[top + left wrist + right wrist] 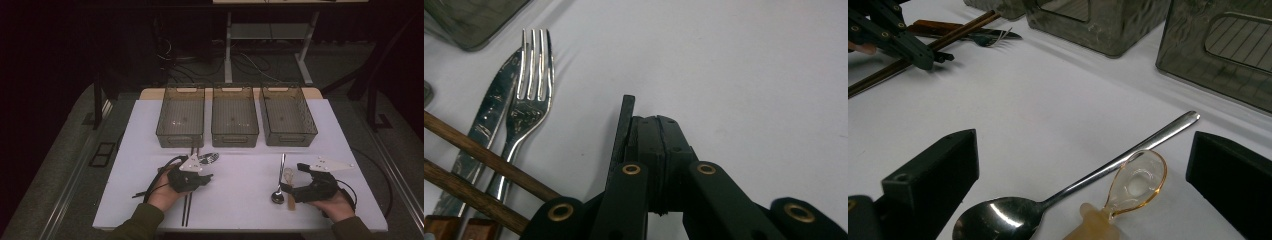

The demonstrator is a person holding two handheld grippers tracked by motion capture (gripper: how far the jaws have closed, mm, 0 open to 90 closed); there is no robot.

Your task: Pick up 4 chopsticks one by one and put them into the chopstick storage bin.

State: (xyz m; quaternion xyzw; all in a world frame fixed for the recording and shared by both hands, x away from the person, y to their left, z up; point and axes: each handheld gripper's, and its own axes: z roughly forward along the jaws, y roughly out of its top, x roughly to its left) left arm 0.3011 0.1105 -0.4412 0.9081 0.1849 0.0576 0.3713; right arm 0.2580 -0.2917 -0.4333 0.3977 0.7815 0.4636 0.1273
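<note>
Right gripper view looks along the right gripper [1083,170], whose two black jaws stand wide apart with nothing pressed by either. Between them on the white surface [1058,90] lie two things side by side. A steel spoon [1068,187] has its bowl close in, toward the base of the jaws, and its handle runs away from them on a slant toward the right jaw, its tip pointing at the far bins [1218,50]. Just beside it, nearer the right jaw, lies a small amber spoon [1133,187], its clear bowl at the far end and its thick handle at the near one, its long axis close to that of the steel spoon. Neither spoon touches a jaw.

From the left gripper view, the left gripper [644,125] has its jaws closed flat together, empty, the tips just over the bare surface. To the left of these jaws lie a fork [529,105] and a knife [491,115], parallel, tines and blade tip pointing ahead toward a bin corner. Two wooden chopsticks [484,160] cross over them on a slant, their near ends passing under the gripper's body.

From the high view, three bins [235,117] stand in a row beyond both grippers.
</note>
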